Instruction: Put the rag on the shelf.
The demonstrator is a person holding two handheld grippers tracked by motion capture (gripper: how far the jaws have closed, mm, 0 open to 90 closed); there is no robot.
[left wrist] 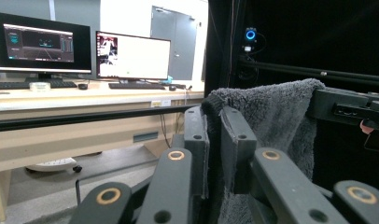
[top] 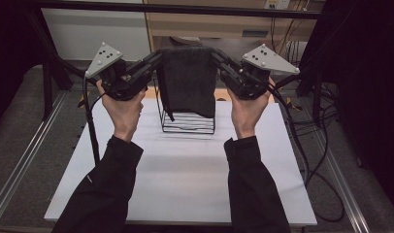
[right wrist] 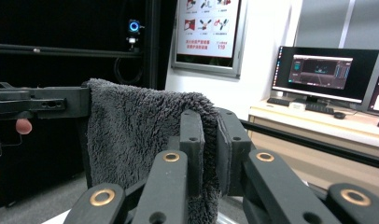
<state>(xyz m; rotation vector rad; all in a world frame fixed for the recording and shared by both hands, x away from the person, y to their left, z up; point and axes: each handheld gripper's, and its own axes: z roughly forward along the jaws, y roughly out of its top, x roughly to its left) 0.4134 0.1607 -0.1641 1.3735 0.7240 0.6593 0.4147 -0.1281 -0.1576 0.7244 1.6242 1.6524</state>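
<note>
Grey and fluffy, one dark terry towel (top: 188, 80) hangs stretched above one black wire rack (top: 189, 122) on the white bench (top: 185, 170). Two claws hold it, one per top corner: the left claw (top: 155, 60) left of the rack, the right claw (top: 217, 58) right of it, each clamped tight on the cloth.
</note>
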